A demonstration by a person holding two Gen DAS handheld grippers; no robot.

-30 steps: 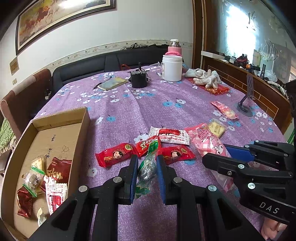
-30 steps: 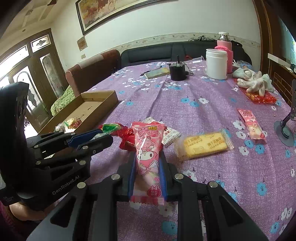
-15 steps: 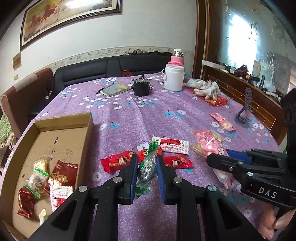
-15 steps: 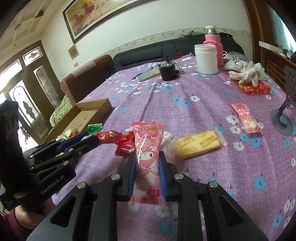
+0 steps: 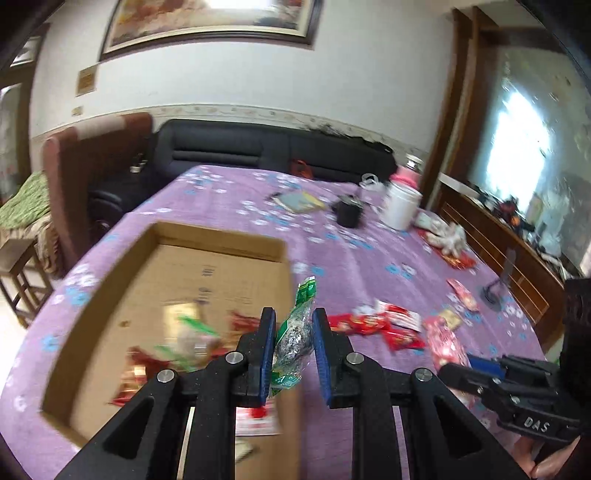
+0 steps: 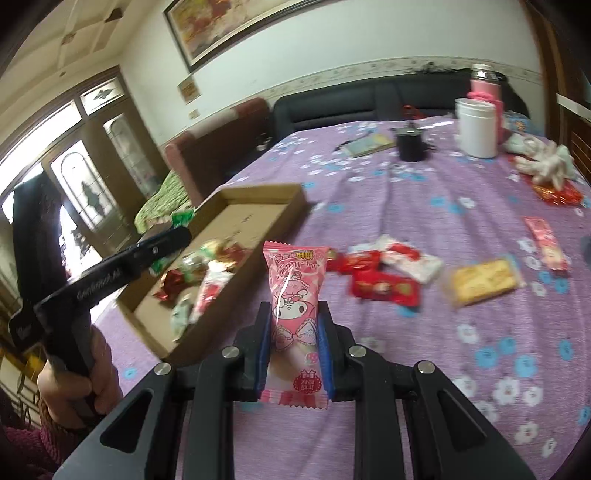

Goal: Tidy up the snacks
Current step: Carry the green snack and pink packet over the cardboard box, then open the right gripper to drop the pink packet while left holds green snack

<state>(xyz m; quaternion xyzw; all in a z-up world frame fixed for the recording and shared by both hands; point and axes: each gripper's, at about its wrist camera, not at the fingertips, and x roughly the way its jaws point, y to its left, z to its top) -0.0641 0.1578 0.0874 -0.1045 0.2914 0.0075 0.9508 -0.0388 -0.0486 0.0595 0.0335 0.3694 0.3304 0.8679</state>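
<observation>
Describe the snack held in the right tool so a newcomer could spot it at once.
Start at the cardboard box on the purple floral tablecloth. Just right of it, the right tool clamps a pink cartoon-print packet, upright, unlike the red snack packets lying flat.

— Any lettering you can read?
— "DAS" in white on the right tool (image 5: 532, 424). The left tool (image 6: 107, 275) carries a white word too, but it's blurred.
— The pink packet (image 6: 295, 295)?
— Print's unreadable.

White jar (image 6: 476, 127) far ahead-right of hand-held gripper, pink flask (image 6: 484, 90) just behind it. Black cup (image 6: 410, 144) left of jar, notebook (image 6: 369, 143) further left. Gloves (image 6: 546, 164) far right. Sofa (image 6: 369, 101) beyond desk (image 6: 424, 206). Painting (image 5: 210, 18) on wall.
</observation>
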